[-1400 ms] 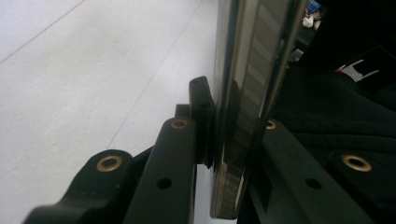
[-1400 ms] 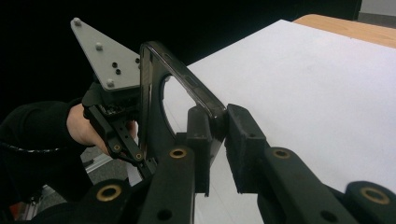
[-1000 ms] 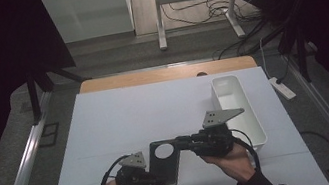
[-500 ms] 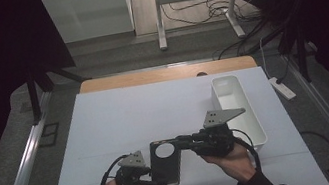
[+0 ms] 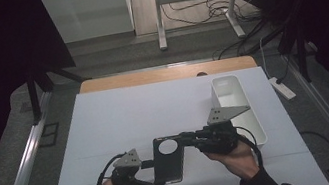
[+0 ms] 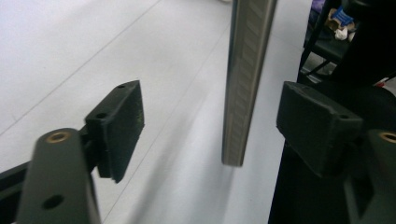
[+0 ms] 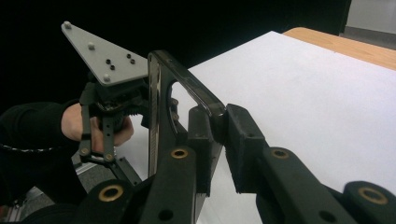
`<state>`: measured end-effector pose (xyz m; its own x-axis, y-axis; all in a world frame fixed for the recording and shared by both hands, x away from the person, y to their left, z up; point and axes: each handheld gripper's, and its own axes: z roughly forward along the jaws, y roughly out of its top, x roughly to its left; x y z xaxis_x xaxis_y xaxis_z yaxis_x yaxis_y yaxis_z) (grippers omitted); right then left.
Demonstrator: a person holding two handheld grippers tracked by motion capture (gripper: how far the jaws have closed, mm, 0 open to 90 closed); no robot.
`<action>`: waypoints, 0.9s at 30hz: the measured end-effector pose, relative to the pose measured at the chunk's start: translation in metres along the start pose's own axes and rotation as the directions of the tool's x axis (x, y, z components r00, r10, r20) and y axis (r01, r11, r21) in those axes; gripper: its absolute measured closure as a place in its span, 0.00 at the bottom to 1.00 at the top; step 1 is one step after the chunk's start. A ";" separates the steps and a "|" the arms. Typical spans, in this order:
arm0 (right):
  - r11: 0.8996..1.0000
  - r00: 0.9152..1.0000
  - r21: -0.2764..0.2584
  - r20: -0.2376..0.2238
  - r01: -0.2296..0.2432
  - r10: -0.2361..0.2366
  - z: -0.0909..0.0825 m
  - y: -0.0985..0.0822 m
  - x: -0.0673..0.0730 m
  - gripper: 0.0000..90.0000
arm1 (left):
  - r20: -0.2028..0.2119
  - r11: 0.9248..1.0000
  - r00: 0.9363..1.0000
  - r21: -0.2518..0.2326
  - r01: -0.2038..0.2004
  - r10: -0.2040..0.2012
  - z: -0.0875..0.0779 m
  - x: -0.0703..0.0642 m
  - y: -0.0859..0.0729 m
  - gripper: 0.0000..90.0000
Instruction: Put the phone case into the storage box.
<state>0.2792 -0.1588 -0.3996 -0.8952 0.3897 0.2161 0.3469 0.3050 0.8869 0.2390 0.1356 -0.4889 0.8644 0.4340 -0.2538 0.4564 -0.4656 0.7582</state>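
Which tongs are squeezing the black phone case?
The right tongs pinch the phone case at its edge. The left tongs have just been opening, pads clear of it.

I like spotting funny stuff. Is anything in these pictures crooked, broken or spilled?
Nothing is broken or spilled. One odd thing: the black phone case is not lying flat. The right claw pinches its edge and holds it up off the white table. The left claw has just been opening, its pads apart from the case's edge. The white bin sits tidy.
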 end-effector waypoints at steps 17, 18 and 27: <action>1.000 0.999 -0.006 0.052 -0.001 0.001 -0.015 0.008 -0.013 0.90 | -0.117 1.000 0.993 -0.020 -0.021 0.018 -0.026 -0.001 -0.010 0.06; 1.000 0.998 -0.004 0.058 0.002 -0.002 -0.016 0.009 -0.014 0.90 | -0.130 1.000 0.991 -0.020 -0.022 0.019 -0.027 -0.001 -0.011 0.05; 1.000 0.997 -0.002 0.077 0.006 -0.006 -0.022 0.014 -0.020 0.90 | -0.179 0.999 0.984 -0.050 -0.010 0.001 -0.042 -0.001 -0.020 0.00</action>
<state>0.2960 -0.1818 -0.3827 -0.8731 0.4536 0.1789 0.3409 0.3054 0.8891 0.2203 0.1768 -0.4788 0.8133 0.5644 -0.1417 0.4365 -0.4307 0.7899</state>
